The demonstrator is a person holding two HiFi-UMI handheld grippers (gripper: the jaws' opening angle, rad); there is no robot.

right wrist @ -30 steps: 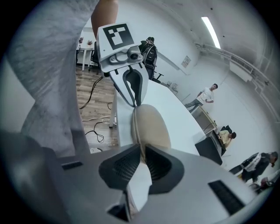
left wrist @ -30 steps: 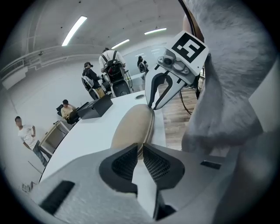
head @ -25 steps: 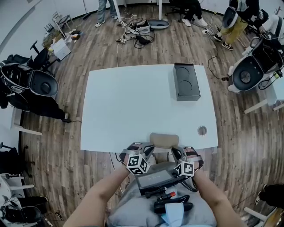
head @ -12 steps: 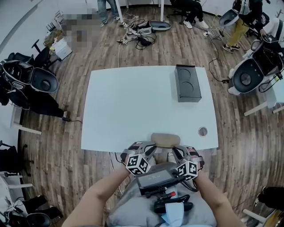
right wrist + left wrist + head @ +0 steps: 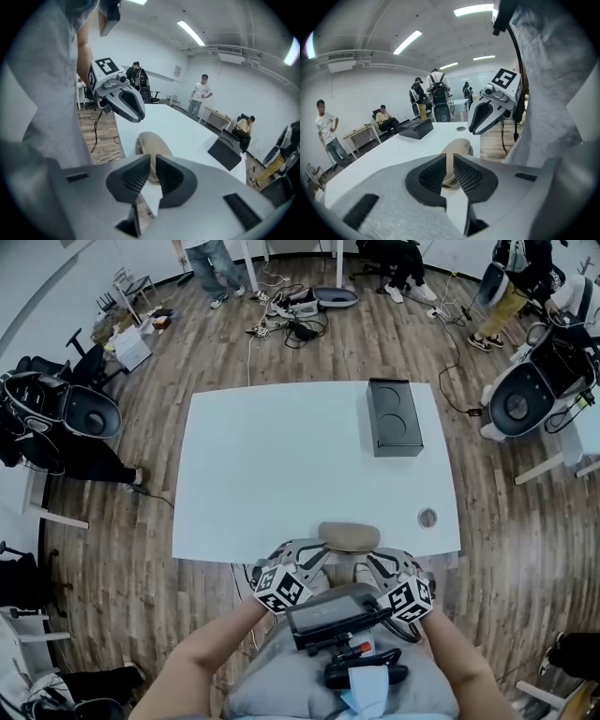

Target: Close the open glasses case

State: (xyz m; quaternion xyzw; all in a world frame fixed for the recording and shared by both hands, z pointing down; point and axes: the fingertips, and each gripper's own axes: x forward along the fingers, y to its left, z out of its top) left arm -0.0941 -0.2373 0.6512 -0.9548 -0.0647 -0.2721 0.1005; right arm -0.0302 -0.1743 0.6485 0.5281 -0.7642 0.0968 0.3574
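Straight ahead: case between both grippers

Glasses case (image 5: 349, 537) lies at the table's (image 5: 281, 465) near edge, long axis crosswise to me, along that edge. My left gripper (image 5: 449, 169) and right gripper (image 5: 153, 174) flank it, one near each end, about equally near, neither touching. Both have their jaws nearly together, nothing between them. Lid gap too small to tell. Next reach, I judge, goes forward and down.

in the left gripper view the glasses case (image 5: 461, 146) is half hidden behind the left claw (image 5: 449, 169), whose jaws are drawn close together. in the right gripper view the right claw (image 5: 153, 171) covers the case's near end the same way. whether its lid sits fully down cannot be told. in the head view the person's forearms (image 5: 202, 669) run off the bottom edge. the small round thing (image 5: 427, 517) on the desk (image 5: 262, 474) is too small to name.
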